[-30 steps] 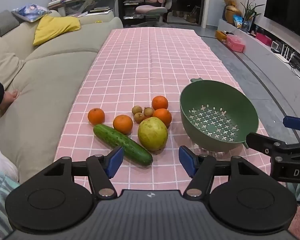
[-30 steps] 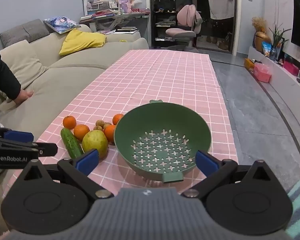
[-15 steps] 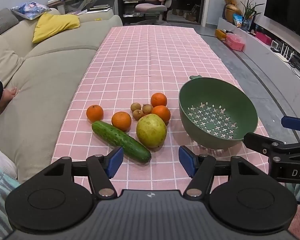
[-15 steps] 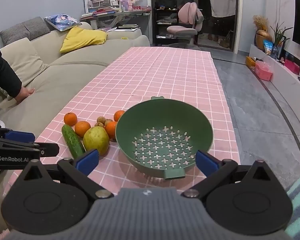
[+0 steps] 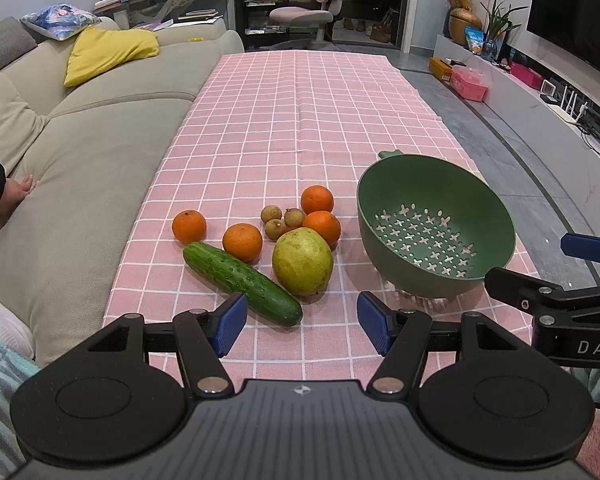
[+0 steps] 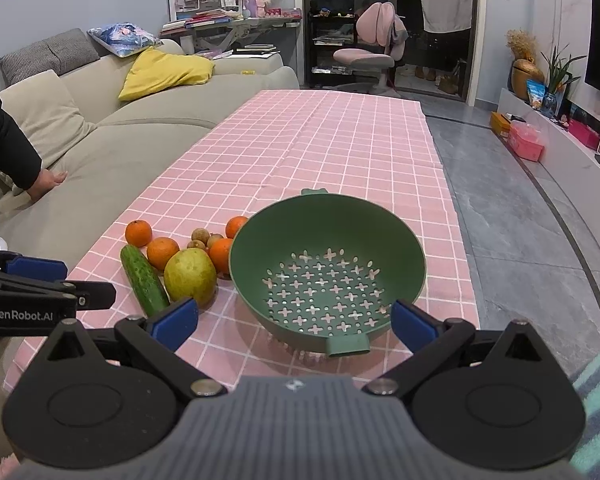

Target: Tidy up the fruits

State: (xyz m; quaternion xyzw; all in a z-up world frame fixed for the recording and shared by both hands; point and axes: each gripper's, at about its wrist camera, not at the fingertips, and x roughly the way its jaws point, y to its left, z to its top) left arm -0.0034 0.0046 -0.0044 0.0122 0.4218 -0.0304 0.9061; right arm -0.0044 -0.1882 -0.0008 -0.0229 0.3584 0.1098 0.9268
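An empty green colander point(image 5: 436, 224) point(image 6: 327, 268) stands on the pink checked tablecloth point(image 5: 300, 120). To its left lie a yellow-green pear point(image 5: 302, 261) point(image 6: 189, 276), a cucumber point(image 5: 242, 277) point(image 6: 144, 280), several oranges point(image 5: 242, 241) point(image 6: 163, 253) and three small brown longans point(image 5: 275, 229). My left gripper point(image 5: 301, 322) is open and empty, just short of the cucumber and pear. My right gripper point(image 6: 294, 318) is open and empty, with the colander's near handle point(image 6: 347, 346) between its pads.
A beige sofa point(image 5: 80, 140) runs along the table's left side, with a person's hand point(image 6: 46, 182) resting on it. Grey floor point(image 6: 520, 220) and a low TV unit point(image 5: 560, 96) lie to the right. A desk and pink chair point(image 6: 364, 56) stand at the far end.
Both grippers have drawn back and risen slightly, so the fruit and colander sit a little higher in view. Nothing on the table has moved.
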